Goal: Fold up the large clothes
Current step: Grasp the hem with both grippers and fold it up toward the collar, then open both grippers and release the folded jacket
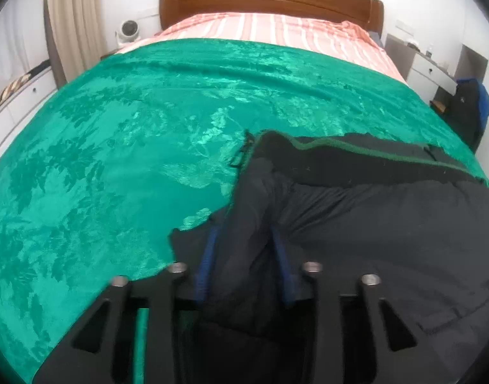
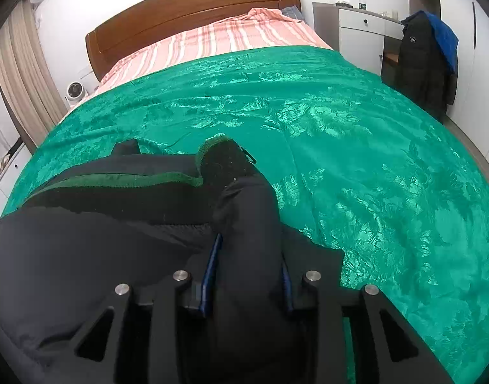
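Left gripper (image 1: 244, 256) clamped on a bunch of black jacket (image 1: 388, 224), which lies on the near part of the green blanket (image 1: 116, 144); right gripper (image 2: 249, 259) pinching the jacket's other end; striped sheet (image 2: 218, 38) beyond

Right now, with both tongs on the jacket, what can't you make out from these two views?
- Left tongs fingertips: buried in a fold of the black jacket, left wrist view.
- Right tongs fingertips: likewise wrapped in the jacket, right wrist view.
- Jacket's near end: cut off by the bottom edge and the tong mounts, both views.
- Green blanket under the jacket: covered.
- Items on the white desk: too small to identify.
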A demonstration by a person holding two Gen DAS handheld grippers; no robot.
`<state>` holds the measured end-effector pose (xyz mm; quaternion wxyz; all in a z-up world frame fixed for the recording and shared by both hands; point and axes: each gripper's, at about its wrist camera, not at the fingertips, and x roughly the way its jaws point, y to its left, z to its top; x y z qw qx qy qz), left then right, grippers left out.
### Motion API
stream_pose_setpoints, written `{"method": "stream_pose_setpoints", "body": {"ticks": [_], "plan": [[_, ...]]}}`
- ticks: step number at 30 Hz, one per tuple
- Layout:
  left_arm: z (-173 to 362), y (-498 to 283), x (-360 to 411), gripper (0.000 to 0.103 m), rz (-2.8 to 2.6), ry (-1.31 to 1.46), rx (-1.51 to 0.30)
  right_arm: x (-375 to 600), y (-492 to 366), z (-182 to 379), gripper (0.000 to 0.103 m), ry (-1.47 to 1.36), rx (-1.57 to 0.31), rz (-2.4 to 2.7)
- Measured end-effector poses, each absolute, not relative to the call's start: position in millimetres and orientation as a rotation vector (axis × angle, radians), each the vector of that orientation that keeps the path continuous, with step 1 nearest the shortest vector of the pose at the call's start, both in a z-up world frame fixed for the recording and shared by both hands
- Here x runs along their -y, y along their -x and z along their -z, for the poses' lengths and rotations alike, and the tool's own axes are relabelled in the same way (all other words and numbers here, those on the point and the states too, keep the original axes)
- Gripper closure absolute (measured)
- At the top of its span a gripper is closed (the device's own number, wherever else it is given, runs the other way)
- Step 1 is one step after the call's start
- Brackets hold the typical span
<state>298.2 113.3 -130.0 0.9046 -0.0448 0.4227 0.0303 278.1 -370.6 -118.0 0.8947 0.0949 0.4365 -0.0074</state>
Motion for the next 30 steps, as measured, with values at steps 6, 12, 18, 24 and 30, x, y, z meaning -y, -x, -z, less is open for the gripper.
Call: {"method": "stream_pose_setpoints", "body": {"ticks": [6, 12, 18, 24, 30], "plan": [[102.0, -248.8, -125.6, 0.021, -0.012, 0.154, -0.826, 390.2, -213.0, 76.1, 0.026, -0.32, -0.719, 0.084], [81.6, -161.8, -104.6, 0.009, -0.021, 0.072, -0.748, 381.3, -91.7, 64.3, 0.008, -0.237, -0.571, 0.122], [52.2, -144.0, -56.8, 0.006, 0.052, 0.018, -0.681, 386.5, -36.1, 109.3, 0.008, -0.24, -0.67, 0.162], [29.4, -176.4, 8.0, 0.004, 0.179, -0.035, -0.645, 401.0, -40.1, 129.9, 0.008, -0.289, -0.705, 0.152], [38.8, -219.4, 53.6, 0.004, 0.262, -0.074, -0.705, 401.0, -42.9, 151.0, 0.008, -0.283, -0.785, 0.124]]}}
